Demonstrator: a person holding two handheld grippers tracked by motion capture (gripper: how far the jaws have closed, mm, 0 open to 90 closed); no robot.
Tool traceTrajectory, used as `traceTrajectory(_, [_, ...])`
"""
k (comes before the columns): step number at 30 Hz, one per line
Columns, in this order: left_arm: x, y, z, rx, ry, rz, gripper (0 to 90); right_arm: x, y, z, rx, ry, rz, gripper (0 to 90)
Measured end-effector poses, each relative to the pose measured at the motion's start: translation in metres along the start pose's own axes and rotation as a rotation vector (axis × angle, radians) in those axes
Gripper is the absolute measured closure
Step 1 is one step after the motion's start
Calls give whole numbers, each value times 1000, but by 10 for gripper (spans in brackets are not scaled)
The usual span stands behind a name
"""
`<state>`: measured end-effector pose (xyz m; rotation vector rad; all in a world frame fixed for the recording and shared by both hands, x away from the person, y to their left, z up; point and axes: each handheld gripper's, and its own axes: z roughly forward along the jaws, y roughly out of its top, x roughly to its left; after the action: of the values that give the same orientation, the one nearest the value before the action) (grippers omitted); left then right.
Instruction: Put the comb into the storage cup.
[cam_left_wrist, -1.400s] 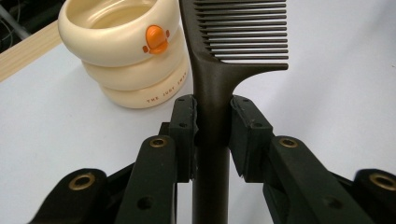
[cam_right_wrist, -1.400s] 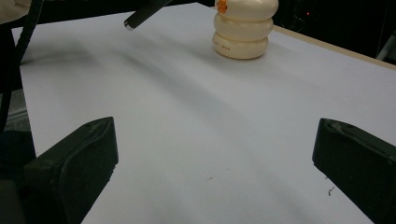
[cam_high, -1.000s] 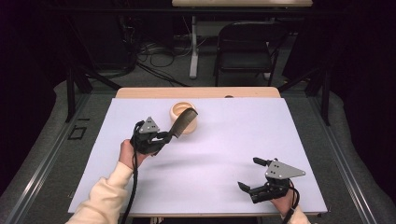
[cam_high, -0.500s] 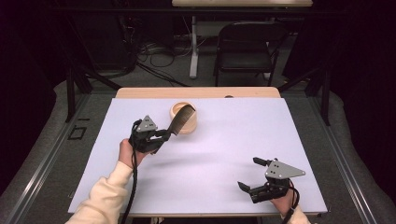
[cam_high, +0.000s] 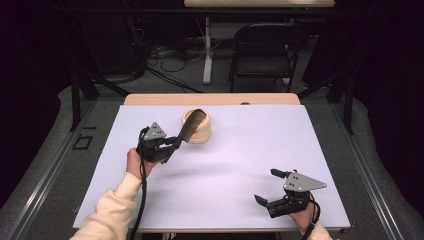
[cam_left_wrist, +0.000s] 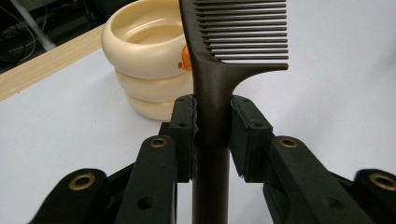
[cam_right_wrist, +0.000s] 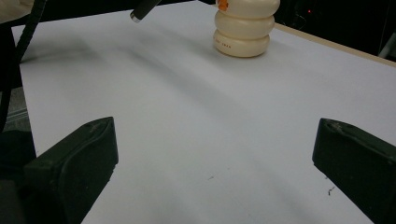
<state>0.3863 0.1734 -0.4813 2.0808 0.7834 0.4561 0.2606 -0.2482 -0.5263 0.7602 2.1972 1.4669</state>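
Note:
My left gripper (cam_high: 172, 143) (cam_left_wrist: 212, 135) is shut on the handle of a dark brown comb (cam_high: 191, 125) (cam_left_wrist: 219, 79). The comb's toothed end rises over the rim of a cream ribbed holder (cam_high: 199, 132) (cam_left_wrist: 149, 60) (cam_right_wrist: 244, 29) that stands at the back middle of the white table. An orange mark shows on the holder's side. The comb hangs in the air, its teeth above the holder's opening. My right gripper (cam_high: 275, 190) (cam_right_wrist: 215, 172) stands open near the front right of the table with nothing between its jaws.
The white table top (cam_high: 250, 150) has a wooden strip (cam_high: 210, 99) along its far edge. A dark chair (cam_high: 262, 47) and cables on the floor lie beyond it. The person's cream sleeve (cam_high: 112, 212) comes in at the front left.
The left gripper has shifted slightly toward the holder and raised the comb's toothed end over its rim. The right gripper has not moved.

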Motion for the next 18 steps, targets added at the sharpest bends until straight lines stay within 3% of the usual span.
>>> traceTrajectory(18, [3, 3, 1, -33, 5, -25, 720, 0, 0, 0, 1, -5, -3, 0])
